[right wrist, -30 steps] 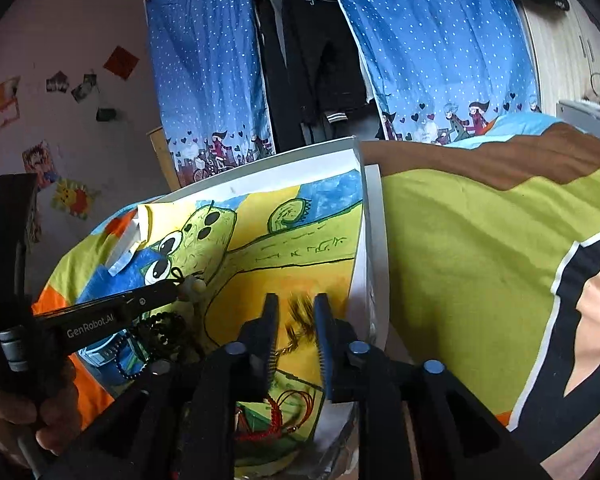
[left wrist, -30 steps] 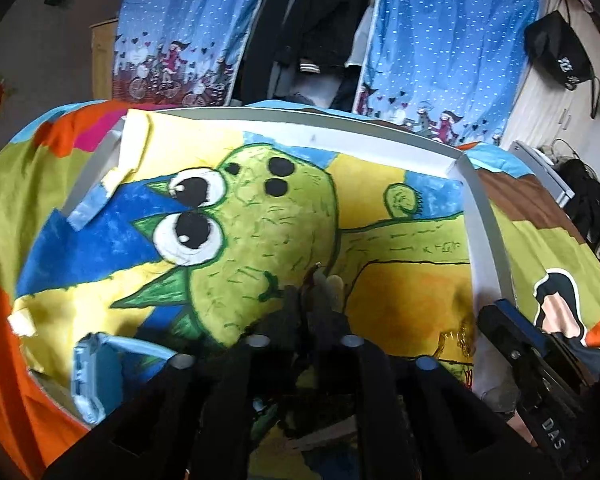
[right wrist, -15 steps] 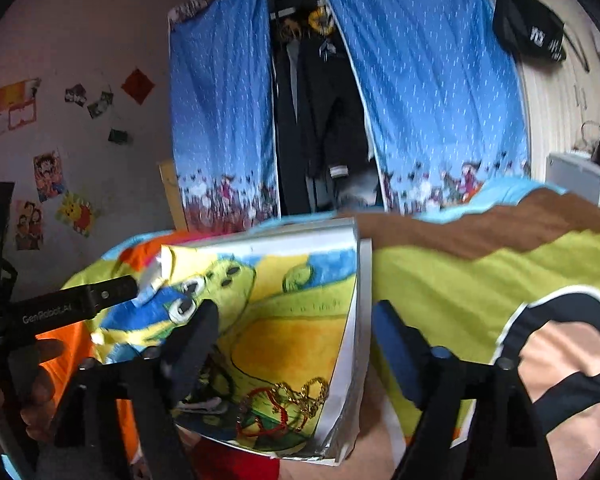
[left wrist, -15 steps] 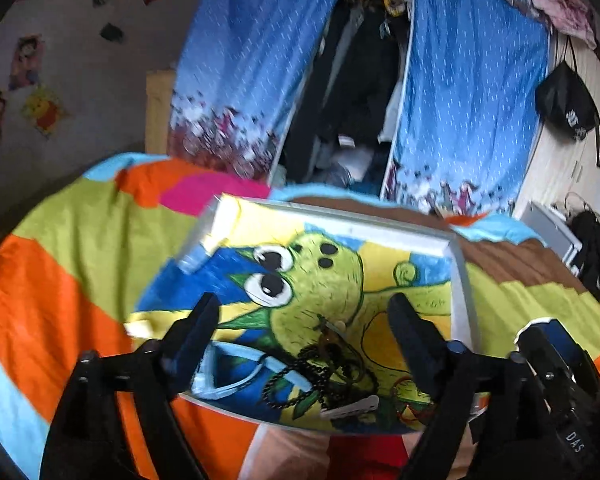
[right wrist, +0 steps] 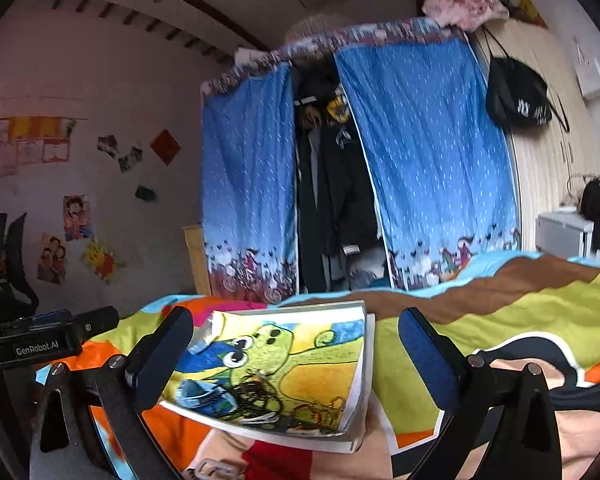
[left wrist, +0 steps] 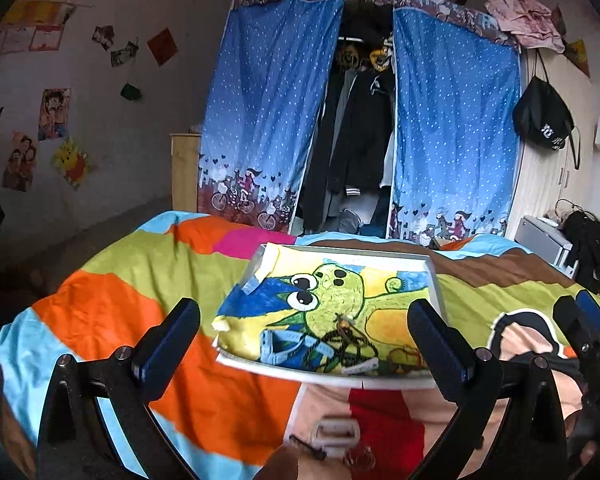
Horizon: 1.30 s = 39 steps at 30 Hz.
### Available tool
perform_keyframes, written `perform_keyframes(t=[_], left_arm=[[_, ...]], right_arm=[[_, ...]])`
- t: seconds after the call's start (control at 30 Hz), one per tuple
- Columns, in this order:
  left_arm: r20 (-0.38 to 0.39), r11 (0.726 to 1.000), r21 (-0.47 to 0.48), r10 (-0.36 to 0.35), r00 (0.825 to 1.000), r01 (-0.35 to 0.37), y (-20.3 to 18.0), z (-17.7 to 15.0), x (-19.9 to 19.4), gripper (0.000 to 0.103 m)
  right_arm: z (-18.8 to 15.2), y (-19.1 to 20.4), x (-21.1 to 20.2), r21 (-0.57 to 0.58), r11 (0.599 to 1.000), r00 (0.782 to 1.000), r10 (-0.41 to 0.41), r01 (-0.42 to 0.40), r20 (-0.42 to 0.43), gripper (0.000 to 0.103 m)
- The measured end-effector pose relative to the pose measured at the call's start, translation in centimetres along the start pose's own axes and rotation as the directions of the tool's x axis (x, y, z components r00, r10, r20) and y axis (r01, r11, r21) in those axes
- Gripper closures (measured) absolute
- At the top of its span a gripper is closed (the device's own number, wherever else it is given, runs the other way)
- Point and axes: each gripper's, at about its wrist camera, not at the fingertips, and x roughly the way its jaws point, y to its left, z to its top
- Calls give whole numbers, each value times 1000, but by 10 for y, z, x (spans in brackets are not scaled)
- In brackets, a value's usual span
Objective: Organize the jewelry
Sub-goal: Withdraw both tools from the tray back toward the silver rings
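A painted board with a green creature [left wrist: 340,292] [right wrist: 284,352] lies on the bed. On its near edge lie a black bead necklace [left wrist: 340,346] [right wrist: 256,394], a blue band [left wrist: 278,346] [right wrist: 198,394], a gold chain [left wrist: 404,354] [right wrist: 336,402] and a red cord [right wrist: 306,412]. My left gripper [left wrist: 304,344] is open and empty, held back from the board. My right gripper [right wrist: 296,352] is open and empty, also back from it. The right gripper's body shows at the right of the left wrist view [left wrist: 588,344].
The colourful bedspread [left wrist: 140,280] covers the bed. A white clasp-like piece [left wrist: 336,434] and a small dark pin [left wrist: 306,446] lie on it near me. Blue curtains [left wrist: 268,120] and hanging clothes stand behind. A black bag [left wrist: 544,120] hangs at right.
Both grippers opened from shut and pulled back and up from the board. The black necklace that was at the left fingers now lies on the board.
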Motion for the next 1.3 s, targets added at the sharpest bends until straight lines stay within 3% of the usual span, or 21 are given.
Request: perform_keyframes(t=[0.3, 0.47, 0.83, 0.97, 1.13, 1.3], left_arm=[[29, 1000, -9, 19, 999, -18, 17, -27, -73, 1], [21, 1000, 15, 25, 999, -25, 23, -54, -101, 1], [-80, 1000, 26, 16, 997, -14, 39, -109, -129, 1], [-134, 999, 38, 34, 990, -29, 49, -123, -129, 1], [-215, 996, 83, 54, 975, -37, 57, -140, -116, 1], [-315, 996, 84, 27, 949, 0, 65, -151, -94, 1]], right_arm=[[-24, 36, -78, -73, 997, 1000, -3, 5, 20, 0], [-45, 47, -114, -35, 999, 1000, -24, 23, -8, 0], [-70, 65, -149, 12, 998, 993, -67, 68, -100, 0], [-80, 64, -145, 56, 996, 982, -58, 69, -178, 0], [-92, 62, -125, 79, 993, 947, -63, 93, -316, 0], [-109, 58, -100, 78, 988, 880, -79, 130, -468, 0]])
